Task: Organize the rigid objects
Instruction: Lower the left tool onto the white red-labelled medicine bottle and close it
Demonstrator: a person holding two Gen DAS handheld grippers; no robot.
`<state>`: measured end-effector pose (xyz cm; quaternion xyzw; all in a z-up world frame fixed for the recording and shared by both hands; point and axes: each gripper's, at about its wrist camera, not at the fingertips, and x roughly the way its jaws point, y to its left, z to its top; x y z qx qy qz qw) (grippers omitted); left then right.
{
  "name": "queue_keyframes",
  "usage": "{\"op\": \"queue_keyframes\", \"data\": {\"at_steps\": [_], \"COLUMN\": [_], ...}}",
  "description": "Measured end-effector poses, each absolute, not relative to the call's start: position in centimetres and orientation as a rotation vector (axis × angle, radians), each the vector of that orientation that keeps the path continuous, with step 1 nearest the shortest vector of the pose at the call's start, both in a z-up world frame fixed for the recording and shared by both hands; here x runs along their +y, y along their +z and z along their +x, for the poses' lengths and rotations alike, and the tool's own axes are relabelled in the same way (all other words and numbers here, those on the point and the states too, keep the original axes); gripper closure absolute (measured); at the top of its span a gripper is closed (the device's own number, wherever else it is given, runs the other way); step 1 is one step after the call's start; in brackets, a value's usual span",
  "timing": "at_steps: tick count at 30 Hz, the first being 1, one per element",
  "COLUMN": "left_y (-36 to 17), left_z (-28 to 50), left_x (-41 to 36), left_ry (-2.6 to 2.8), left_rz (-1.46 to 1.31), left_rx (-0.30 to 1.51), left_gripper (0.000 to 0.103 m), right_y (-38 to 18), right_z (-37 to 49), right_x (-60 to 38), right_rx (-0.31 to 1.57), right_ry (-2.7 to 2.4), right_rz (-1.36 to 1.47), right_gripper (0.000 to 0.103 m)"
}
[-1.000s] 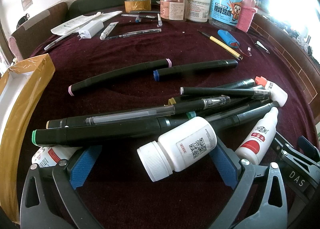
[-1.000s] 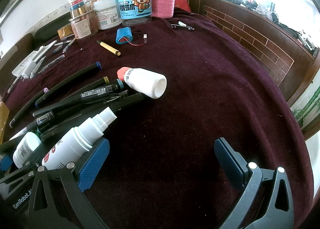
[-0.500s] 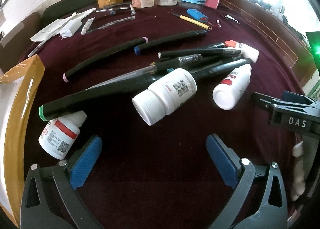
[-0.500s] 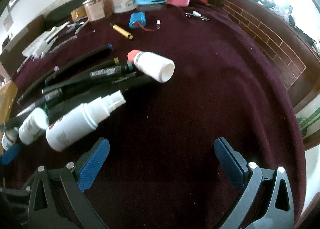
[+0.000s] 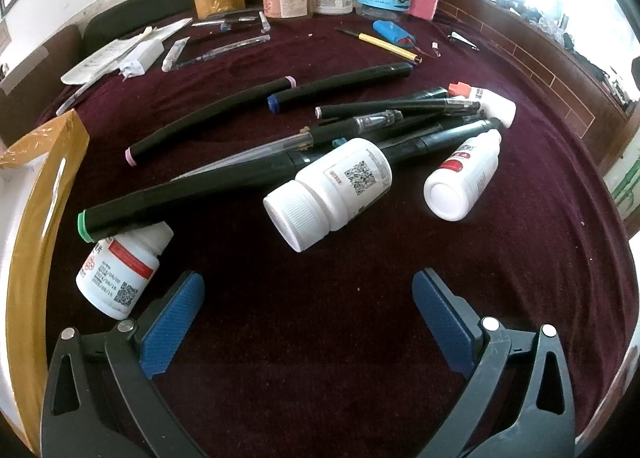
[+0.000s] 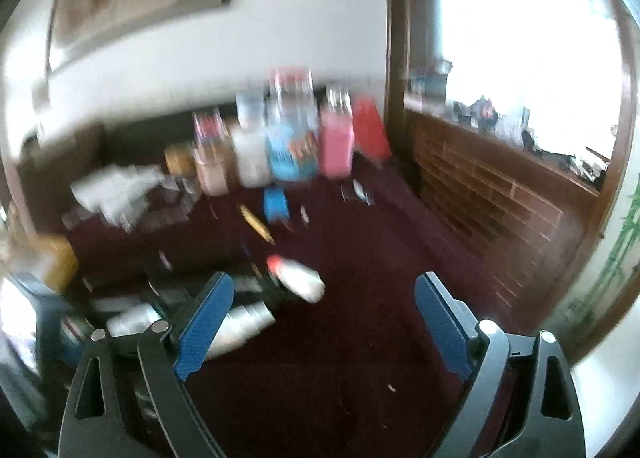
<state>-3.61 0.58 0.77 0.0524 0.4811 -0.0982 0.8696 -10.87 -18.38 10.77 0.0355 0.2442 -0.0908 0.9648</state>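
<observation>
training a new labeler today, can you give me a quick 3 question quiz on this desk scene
1. True or false: the left gripper is shut on the white pill bottle.
2. Multiple choice: the green-capped marker has its green end lying over which thing? A) yellow pencil B) red-label bottle C) tape roll
3. Fill in: the spray bottle lies with its flat ___ toward the left wrist camera.

Key
1. False. Its jaws stand wide apart and hold nothing; the bottle lies ahead on the maroon cloth.
2. B, the red-label bottle.
3. Base.

The right gripper is open too, in a blurred view.
</observation>
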Motion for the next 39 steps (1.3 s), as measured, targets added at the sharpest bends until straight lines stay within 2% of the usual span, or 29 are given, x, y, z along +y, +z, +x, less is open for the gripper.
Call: {"op": "queue_keyframes", "data": {"at_steps": [4, 11, 13, 19, 25, 29, 31, 33, 35, 39], "left_y": [2.3, 8.5, 9.0, 7.7, 5.0, 3.1, 2.4, 2.0, 1.8, 3.1], "left_z": [-5.1, -9.3, -9.2, -7.3, -4.5, -3.1, -3.0, -3.5, -4.3, -6.1], "left_x": [2.3, 10.6, 12.4, 13.8, 11.2, 9.3, 8.8, 8.7, 8.8, 10.0], "left_ry": [-0.249, -0.184, -0.134, -0.093, -0.128, -0.114, -0.115, -0.173, -0.212, -0.240], "left_rz": [0.022, -0.014, 0.006, 0.020, 0.037, 0.128, 0.137, 0.096, 0.071, 0.013], "left_rx": [1.001, 0.738, 0.713, 0.763, 0.855, 0.914, 0.950, 0.987, 1.012, 0.961], "left_gripper": [0.002, 0.002, 0.002, 0.002, 0.002, 0.003, 0.013, 0.030, 0.038, 0.039], "right_y": [10.0, 6.9, 6.3, 6.6, 4.8, 4.5, 4.3, 4.3, 4.2, 4.2], "right_z": [-9.4, -7.6, -8.0, -9.3, -6.4, -6.7, -6.7, -6.6, -6.6, -6.6], "right_x": [-16.9, -17.1, -17.1, -17.1, -17.7, -17.8, -17.9, -18.0, -18.3, -18.7], "right_rx": [0.517, 0.526, 0.498, 0.429, 0.603, 0.605, 0.611, 0.616, 0.620, 0.624], "right_ry": [-0.193, -0.264, -0.292, -0.292, -0.181, -0.183, -0.182, -0.180, -0.179, -0.180], "right_rz": [0.058, 0.048, 0.036, 0.053, 0.123, 0.131, 0.135, 0.144, 0.158, 0.180], "right_gripper": [0.012, 0.013, 0.013, 0.013, 0.013, 0.013, 0.013, 0.013, 0.013, 0.013]}}
